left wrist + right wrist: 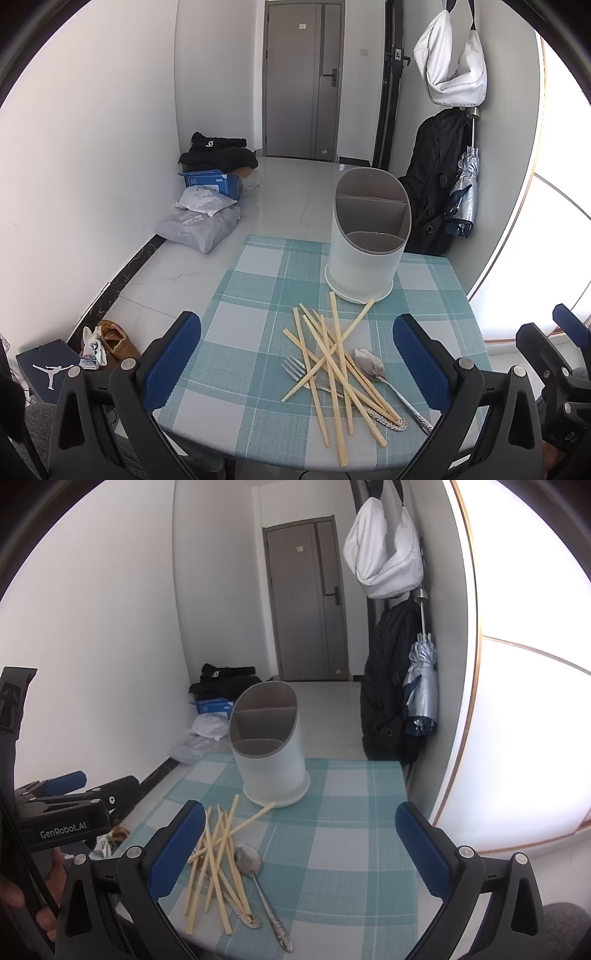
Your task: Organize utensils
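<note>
A white utensil holder [365, 243] with three grey-lined compartments stands upright at the far side of the checked table [255, 288]; it also shows in the right wrist view [271, 746]. In front of it lies a crossed pile of wooden chopsticks [332, 369] over a metal fork [293, 369], with a metal spoon [369, 363] beside it. The right wrist view shows the chopsticks [218, 860] and spoon [251, 858]. My left gripper [295, 362] is open and empty, held above the pile. My right gripper [301, 845] is open and empty, just right of the pile.
The table's near edge is rounded. On the floor to the left lie parcels [201, 221], black clothes [218, 151], a shoe [114, 339] and a shoebox [48, 369]. A black backpack [432, 184], an umbrella [463, 192] and a white bag [450, 59] hang at the right wall.
</note>
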Demonstrator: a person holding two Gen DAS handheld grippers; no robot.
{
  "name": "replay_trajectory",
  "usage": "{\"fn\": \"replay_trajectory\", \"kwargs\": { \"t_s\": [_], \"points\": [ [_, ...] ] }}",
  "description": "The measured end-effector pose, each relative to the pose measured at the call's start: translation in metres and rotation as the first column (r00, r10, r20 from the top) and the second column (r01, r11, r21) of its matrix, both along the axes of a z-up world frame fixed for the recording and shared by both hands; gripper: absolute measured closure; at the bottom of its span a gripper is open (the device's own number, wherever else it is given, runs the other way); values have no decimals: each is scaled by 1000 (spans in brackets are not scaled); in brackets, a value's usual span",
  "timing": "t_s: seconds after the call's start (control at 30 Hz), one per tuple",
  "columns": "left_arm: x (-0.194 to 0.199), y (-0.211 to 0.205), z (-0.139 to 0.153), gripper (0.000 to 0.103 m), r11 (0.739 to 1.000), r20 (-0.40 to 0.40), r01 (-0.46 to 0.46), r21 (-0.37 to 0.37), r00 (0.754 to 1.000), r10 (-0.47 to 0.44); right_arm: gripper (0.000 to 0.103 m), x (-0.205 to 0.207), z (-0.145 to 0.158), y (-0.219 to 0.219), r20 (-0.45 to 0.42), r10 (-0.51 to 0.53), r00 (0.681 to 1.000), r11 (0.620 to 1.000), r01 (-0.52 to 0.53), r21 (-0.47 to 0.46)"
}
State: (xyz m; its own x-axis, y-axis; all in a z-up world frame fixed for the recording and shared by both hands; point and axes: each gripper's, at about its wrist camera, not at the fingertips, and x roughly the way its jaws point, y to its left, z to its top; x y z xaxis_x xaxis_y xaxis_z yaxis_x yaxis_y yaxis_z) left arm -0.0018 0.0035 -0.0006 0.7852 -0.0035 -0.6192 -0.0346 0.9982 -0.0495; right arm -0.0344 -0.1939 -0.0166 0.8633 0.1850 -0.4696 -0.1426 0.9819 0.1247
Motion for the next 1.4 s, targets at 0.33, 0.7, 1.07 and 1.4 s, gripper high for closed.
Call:
{"fn": "replay_trajectory", "kwargs": {
  "t_s": [0.33,0.7,1.07,1.4],
  "points": [
    [-2,1,1,1,1000,5,0,1,1000,0,0,0,1,-3,-1,-13,1000,1000,13,6],
    [0,1,1,1,1000,-1,-7,1,1000,7,0,1,2,-3,-1,-17,1000,1000,17,0],
    [0,0,0,1,1000,-7,-8,-2,1000,8,0,3,2,-5,-3,-20,1000,1000,20,4],
    [1,1,-2,1,1000,-9,-10,-3,1000,10,0,2,1,-6,-2,-26,1000,1000,26,16]
  ]
}}
